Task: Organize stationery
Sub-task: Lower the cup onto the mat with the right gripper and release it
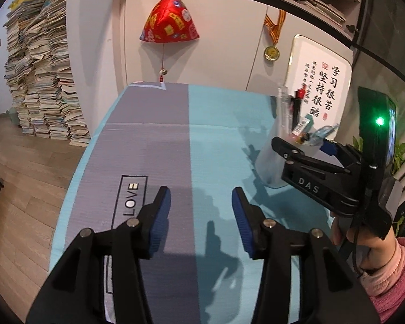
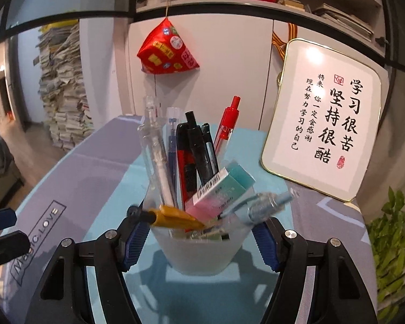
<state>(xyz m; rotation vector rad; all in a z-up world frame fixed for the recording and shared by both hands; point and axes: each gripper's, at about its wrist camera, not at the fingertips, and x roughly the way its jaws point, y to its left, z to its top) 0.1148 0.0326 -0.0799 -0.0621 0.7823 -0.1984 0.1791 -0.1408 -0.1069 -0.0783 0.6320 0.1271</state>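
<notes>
The upright pen cup point(image 2: 199, 245), pens fanned toward the upper frame, is clasped by the right gripper point(image 2: 199, 239) beside a framed plaque point(image 2: 321, 118), while the left gripper point(image 1: 201, 220) is held open and empty.

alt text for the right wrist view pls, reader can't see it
The right gripper straddles a frosted cup packed with pens, an eraser and a yellow clip, its blue pads at the cup's sides. The cup stands on a blue-and-grey mat; a framed calligraphy sign leans behind.
</notes>
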